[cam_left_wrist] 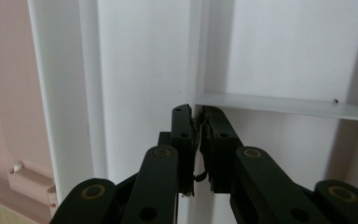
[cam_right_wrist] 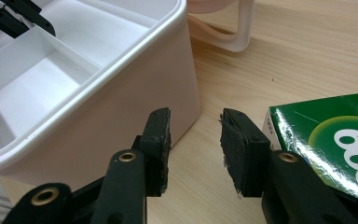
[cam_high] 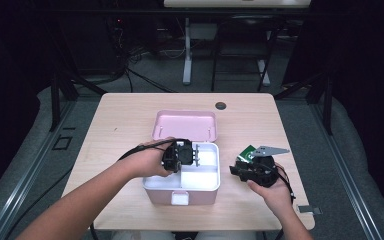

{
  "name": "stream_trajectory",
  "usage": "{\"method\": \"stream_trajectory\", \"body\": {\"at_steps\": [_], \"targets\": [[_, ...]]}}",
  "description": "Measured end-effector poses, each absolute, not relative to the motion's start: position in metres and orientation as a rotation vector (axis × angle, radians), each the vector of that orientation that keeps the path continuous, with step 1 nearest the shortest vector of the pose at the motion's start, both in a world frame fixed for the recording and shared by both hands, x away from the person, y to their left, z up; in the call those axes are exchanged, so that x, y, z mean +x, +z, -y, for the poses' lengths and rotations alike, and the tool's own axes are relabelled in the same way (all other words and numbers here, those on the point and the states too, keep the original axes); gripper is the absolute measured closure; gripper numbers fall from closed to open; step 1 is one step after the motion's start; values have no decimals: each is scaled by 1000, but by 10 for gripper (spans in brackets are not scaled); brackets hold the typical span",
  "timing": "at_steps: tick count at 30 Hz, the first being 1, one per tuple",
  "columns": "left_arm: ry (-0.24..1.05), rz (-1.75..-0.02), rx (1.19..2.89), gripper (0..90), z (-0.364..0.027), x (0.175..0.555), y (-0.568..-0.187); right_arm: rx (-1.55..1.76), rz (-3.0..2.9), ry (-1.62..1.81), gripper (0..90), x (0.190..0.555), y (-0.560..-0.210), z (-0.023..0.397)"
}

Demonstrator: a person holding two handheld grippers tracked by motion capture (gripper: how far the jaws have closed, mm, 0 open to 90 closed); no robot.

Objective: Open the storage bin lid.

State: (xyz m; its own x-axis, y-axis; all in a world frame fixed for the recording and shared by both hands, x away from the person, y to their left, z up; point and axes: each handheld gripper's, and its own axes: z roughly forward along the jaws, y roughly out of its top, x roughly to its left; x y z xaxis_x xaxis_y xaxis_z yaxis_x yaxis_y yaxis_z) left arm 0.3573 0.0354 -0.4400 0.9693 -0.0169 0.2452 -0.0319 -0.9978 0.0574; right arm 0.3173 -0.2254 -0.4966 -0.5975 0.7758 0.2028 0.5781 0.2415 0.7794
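Two claws in play. Left claw (cam_left_wrist: 198,154) clamped on the white tray's divider (cam_left_wrist: 196,70) inside the pink box (cam_high: 182,195), frame centre; lifting straight up likely next. Right claw (cam_right_wrist: 196,149) apart, idle beside the green carton (cam_right_wrist: 326,140).

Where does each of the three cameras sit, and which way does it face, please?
High view: above the table, looking forward and down; both forearms enter.
Left gripper view: on the left gripper, jaws pinching the white divider.
Right gripper view: on the right gripper, jaws apart over wood, beside the green box.
All share the pink box's white tray.
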Motion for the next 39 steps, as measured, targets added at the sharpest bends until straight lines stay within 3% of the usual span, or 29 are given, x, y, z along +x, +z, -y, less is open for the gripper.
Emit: {"method": "stream_trajectory", "body": {"at_steps": [23,39], "targets": [[412,69,3079,851,-33,354,-438,1295,-2273,1288,622,318,-498,229],[483,-17,3028,895,-49,354,-400,1308,-2258,1301,620,318,-498,232]]}}
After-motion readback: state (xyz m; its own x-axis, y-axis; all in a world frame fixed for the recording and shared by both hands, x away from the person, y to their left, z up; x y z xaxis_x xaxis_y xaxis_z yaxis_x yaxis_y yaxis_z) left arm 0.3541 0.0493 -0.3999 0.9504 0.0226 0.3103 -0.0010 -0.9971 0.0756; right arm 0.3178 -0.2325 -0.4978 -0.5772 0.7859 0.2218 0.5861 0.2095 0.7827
